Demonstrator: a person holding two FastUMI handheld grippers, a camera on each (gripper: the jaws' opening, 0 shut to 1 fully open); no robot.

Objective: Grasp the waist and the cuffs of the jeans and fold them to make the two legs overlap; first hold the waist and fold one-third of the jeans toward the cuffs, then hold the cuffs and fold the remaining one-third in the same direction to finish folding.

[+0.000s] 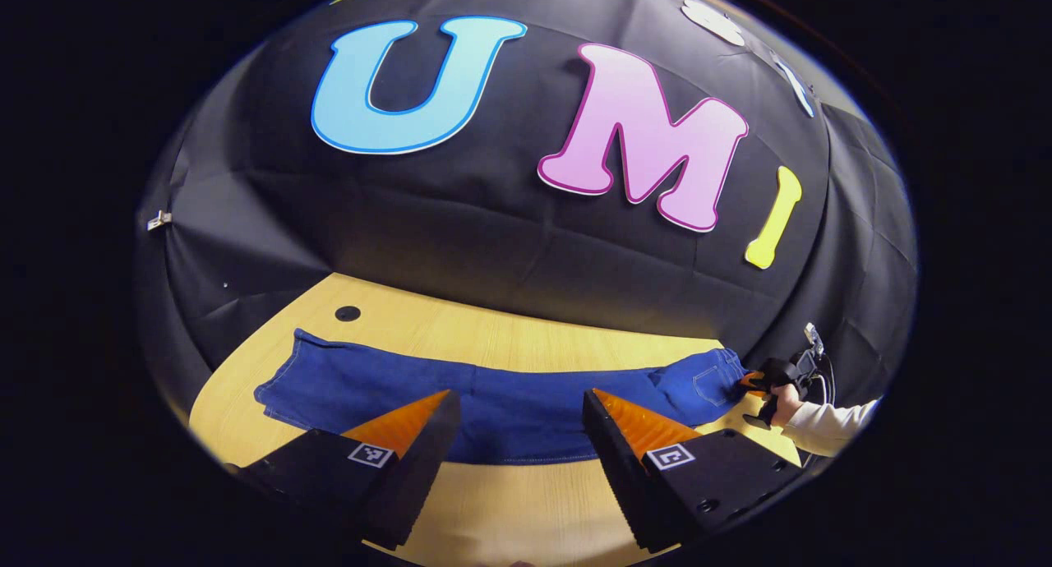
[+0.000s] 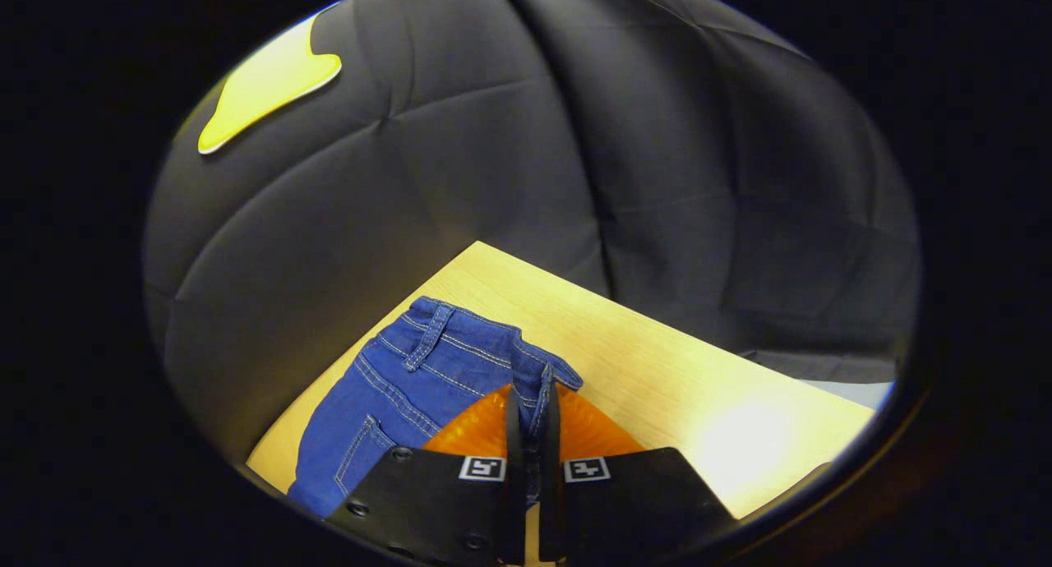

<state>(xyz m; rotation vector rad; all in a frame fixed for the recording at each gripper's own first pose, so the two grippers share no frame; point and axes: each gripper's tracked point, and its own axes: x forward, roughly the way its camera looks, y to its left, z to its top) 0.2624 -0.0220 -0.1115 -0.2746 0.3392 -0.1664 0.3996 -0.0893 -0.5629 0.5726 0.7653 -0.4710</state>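
The jeans (image 1: 509, 403) lie flat and stretched lengthwise across the table (image 1: 493, 501), legs overlapped. The right gripper (image 2: 530, 419) is closed, its 2 fingers pinching the waistband (image 2: 526, 361) at the table's right end. The left gripper (image 1: 518, 419) hangs wide open above the jeans' middle, holding nothing.
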